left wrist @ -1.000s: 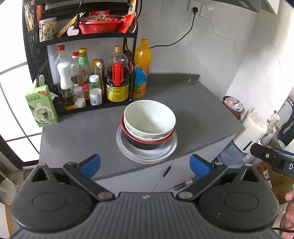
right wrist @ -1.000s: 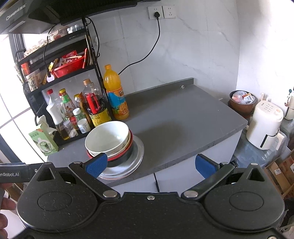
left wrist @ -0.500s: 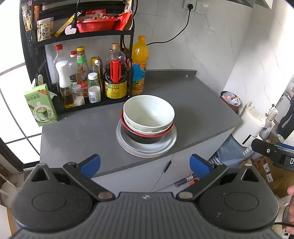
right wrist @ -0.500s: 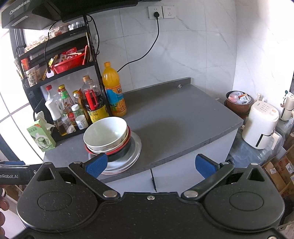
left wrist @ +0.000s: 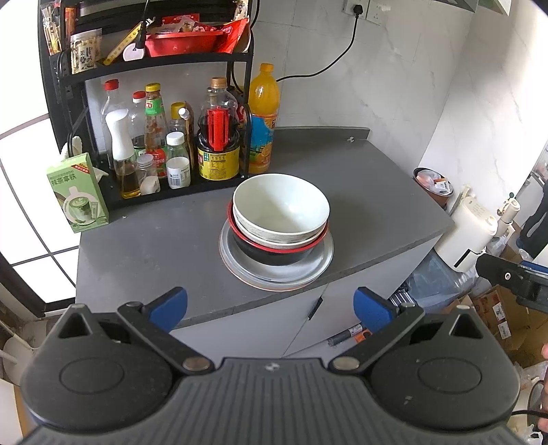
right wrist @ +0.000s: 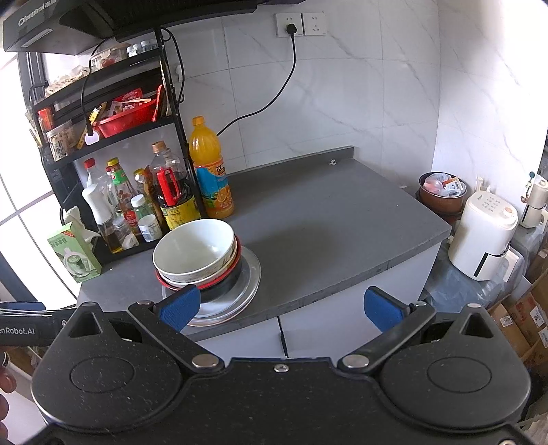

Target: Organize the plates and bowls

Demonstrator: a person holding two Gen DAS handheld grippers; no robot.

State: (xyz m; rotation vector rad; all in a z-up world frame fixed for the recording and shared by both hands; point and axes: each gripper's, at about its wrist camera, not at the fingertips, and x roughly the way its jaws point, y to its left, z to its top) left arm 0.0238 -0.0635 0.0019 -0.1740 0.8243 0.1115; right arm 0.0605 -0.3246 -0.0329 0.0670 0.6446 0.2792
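Observation:
A white bowl [left wrist: 281, 205] tops a stack on the grey counter [left wrist: 154, 246]. Under it sit a patterned bowl and a black bowl with a red rim [left wrist: 277, 248], all on a silver plate [left wrist: 322, 265]. The same white bowl [right wrist: 193, 246] and silver plate [right wrist: 248, 277] show in the right wrist view. My left gripper [left wrist: 270, 304] is open and empty, held back from the counter's front edge, below the stack. My right gripper [right wrist: 281, 306] is also open and empty, off the counter front, with its left fingertip [right wrist: 179, 304] overlapping the plate in the image.
A black rack [left wrist: 68, 102] with sauce bottles stands at the counter's back left, an orange juice bottle [left wrist: 262, 116] beside it. A green carton [left wrist: 78, 195] sits left. A white appliance [right wrist: 483, 232] and cardboard boxes lie right of the counter. A cord hangs from the wall socket [right wrist: 291, 25].
Both grippers have drawn back and a little away from the counter, so the stack looks smaller and more cabinet front shows. The stack itself has not moved.

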